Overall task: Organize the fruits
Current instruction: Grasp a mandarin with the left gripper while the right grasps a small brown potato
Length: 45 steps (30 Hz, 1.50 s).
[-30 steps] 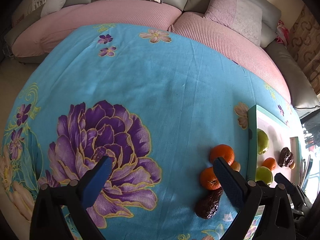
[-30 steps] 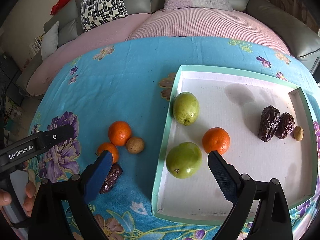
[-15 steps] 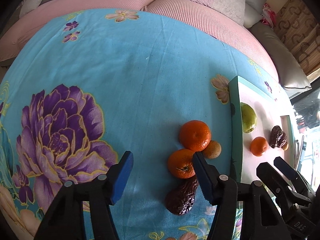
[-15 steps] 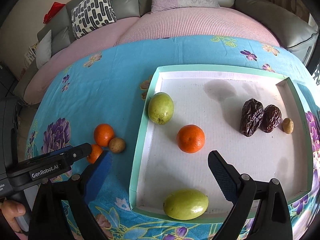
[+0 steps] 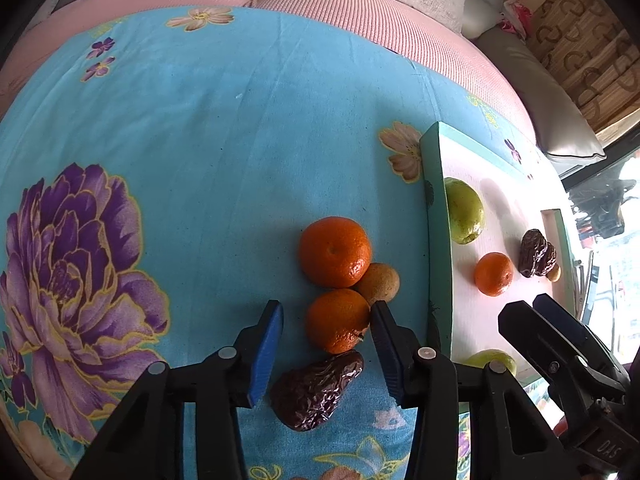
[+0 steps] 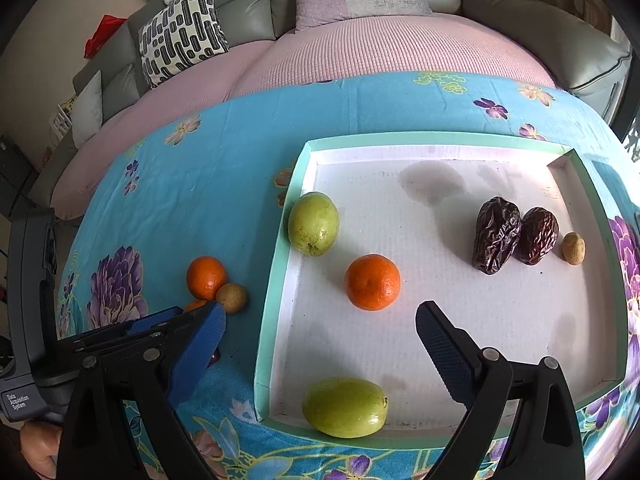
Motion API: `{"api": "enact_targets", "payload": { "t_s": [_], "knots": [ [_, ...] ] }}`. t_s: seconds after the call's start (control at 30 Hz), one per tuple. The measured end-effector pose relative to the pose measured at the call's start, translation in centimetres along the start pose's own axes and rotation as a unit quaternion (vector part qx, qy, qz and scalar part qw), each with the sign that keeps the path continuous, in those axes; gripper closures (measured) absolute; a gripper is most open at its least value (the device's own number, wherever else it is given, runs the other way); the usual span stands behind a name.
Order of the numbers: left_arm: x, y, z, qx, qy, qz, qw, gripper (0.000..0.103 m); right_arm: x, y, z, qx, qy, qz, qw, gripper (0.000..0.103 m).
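Observation:
On the blue flowered cloth, my left gripper (image 5: pixel 327 309) is open and straddles the nearer orange (image 5: pixel 338 320), its right finger against the fruit and a gap at the left finger. Just beyond lie a second orange (image 5: pixel 334 252) and a small brown fruit (image 5: pixel 378 282). A dark date (image 5: pixel 316 390) rests under the fingers. My right gripper (image 6: pixel 320 314) is open and holds nothing, hovering over the left wall of the white tray (image 6: pixel 276 280). In the tray lie two green fruits (image 6: pixel 314 224) (image 6: pixel 346 406), an orange (image 6: pixel 372 282), two dates (image 6: pixel 496 236) and a small brown fruit (image 6: pixel 573 248).
A pink and grey sofa (image 6: pixel 360 40) with cushions (image 6: pixel 182 32) curves round the far side of the table. A hand (image 6: pixel 38 446) holds the left tool at the lower left of the right wrist view. Bare cloth with a purple flower (image 5: pixel 76 264) spreads left of the loose fruit.
My left gripper has moved right and forward to the loose fruit and narrowed its jaws around the nearer orange. The right wrist view has shifted, so the near green fruit now lies below its fingers.

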State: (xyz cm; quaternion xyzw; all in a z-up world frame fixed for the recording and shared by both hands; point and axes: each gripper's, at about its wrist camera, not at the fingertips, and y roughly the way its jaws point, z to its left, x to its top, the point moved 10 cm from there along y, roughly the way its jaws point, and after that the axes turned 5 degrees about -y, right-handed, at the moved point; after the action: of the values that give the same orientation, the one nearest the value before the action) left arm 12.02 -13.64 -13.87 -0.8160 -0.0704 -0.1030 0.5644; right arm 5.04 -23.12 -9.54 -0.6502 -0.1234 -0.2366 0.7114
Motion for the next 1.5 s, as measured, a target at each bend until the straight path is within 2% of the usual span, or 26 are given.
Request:
{"api": "enact_targets", "payload": {
  "t_s": [0.17, 0.33, 0.53, 0.77, 0.83, 0.9, 0.97, 1.1, 1.33, 1.4, 1.5],
  "knots": [
    [-0.6, 0.3, -0.4, -0.003, 0.002, 0.009, 1.0, 0.066, 0.1, -0.2, -0.1, 0.003, 0.003, -0.004, 1.0, 0.007],
    [-0.6, -0.3, -0.2, -0.003, 0.001, 0.004, 1.0, 0.067, 0.1, -0.1, -0.2, 0.004, 0.003, -0.003, 1.0, 0.007],
    [0.6, -2.5, 0.8, -0.008, -0.014, -0.029, 0.9995, 0.067, 0.3, 0.1, 0.7, 0.002, -0.018, -0.012, 1.0, 0.007],
    [2.5, -5.4, 4.6, 0.012, -0.056, -0.073, 0.9957, 0.067, 0.5, 0.3, 4.2, 0.02, -0.077, -0.026, 0.996, 0.008],
    [2.8, -5.7, 5.5, 0.01, -0.068, -0.078, 0.9946, 0.067, 0.3, 0.7, 5.6, 0.024, -0.102, -0.023, 0.994, 0.011],
    [3.0, -6.1, 6.1, 0.009, -0.075, -0.082, 0.9938, 0.067, 0.0, 1.2, 7.0, 0.028, -0.126, -0.016, 0.991, 0.027],
    [3.1, -6.4, 6.6, 0.008, -0.079, -0.085, 0.9932, 0.067, -0.4, 1.9, 8.0, 0.03, -0.142, -0.007, 0.989, 0.037],
    [3.2, -6.6, 7.4, 0.002, -0.086, -0.085, 0.9927, 0.067, -0.9, 3.3, 9.5, 0.036, -0.159, 0.011, 0.987, 0.053],
    [3.1, -6.4, 8.1, -0.005, -0.094, -0.082, 0.9922, 0.067, -0.9, 5.3, 10.1, 0.019, -0.172, 0.028, 0.985, 0.057],
    [3.2, -6.1, 8.3, -0.005, -0.096, -0.08, 0.9921, 0.067, -0.7, 5.9, 9.7, 0.003, -0.175, 0.03, 0.984, 0.065],
    [3.2, -5.8, 8.5, -0.006, -0.099, -0.079, 0.9919, 0.067, -0.4, 6.4, 9.2, -0.008, -0.17, 0.03, 0.985, 0.065]
  ]
}}
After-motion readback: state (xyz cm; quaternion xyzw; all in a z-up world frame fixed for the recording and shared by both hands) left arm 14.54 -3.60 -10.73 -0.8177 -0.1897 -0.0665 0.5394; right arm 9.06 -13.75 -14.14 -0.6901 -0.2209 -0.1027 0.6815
